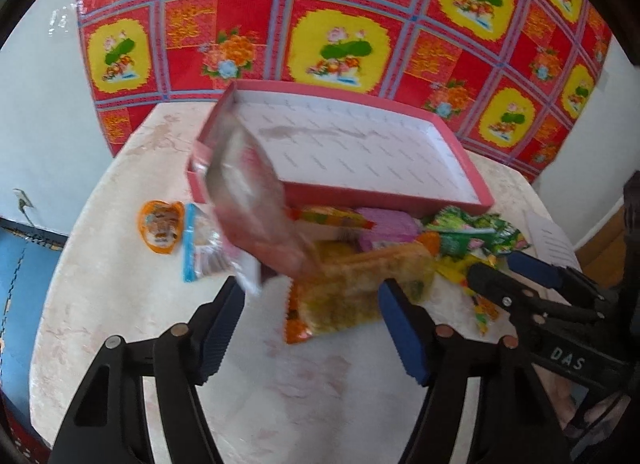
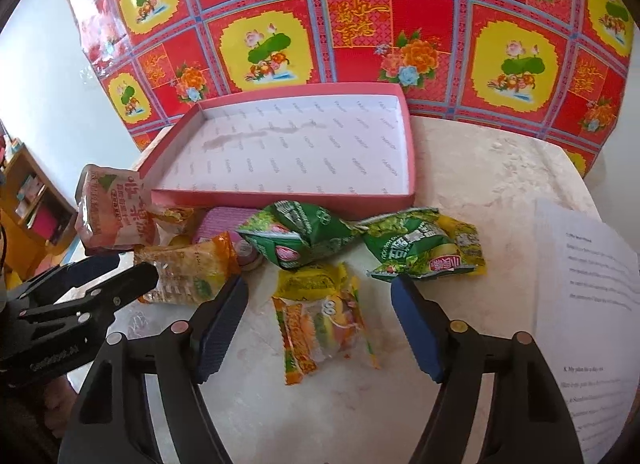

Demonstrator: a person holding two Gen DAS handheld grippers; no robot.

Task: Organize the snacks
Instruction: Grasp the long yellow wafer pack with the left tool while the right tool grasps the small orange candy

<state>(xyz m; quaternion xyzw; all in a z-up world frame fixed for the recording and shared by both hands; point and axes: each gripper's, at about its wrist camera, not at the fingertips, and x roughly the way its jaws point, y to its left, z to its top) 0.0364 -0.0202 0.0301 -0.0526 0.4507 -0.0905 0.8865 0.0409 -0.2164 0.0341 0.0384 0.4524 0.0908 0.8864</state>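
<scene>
A shallow pink box [image 1: 384, 192] [image 2: 280, 198] with a white lining stands at the back of the round table. Snack packets lie in a heap in front of it. A pink packet [image 1: 256, 200] [image 2: 112, 208] shows blurred and tilted just past my left gripper's left finger, touching the box's near left corner. My left gripper [image 1: 312, 300] is open with nothing between its fingers, near an orange-yellow packet [image 1: 360, 284]. My right gripper [image 2: 320, 300] is open around a small yellow packet [image 2: 324, 316] lying on the table.
Two green packets [image 2: 304, 236] [image 2: 420, 248] and a pink-purple packet [image 2: 220, 224] lie by the box's front wall. An orange packet [image 1: 162, 226] and a blue-edged packet [image 1: 200, 244] lie left. A printed paper sheet [image 2: 588, 304] lies right. A red patterned cloth [image 2: 360, 24] hangs behind.
</scene>
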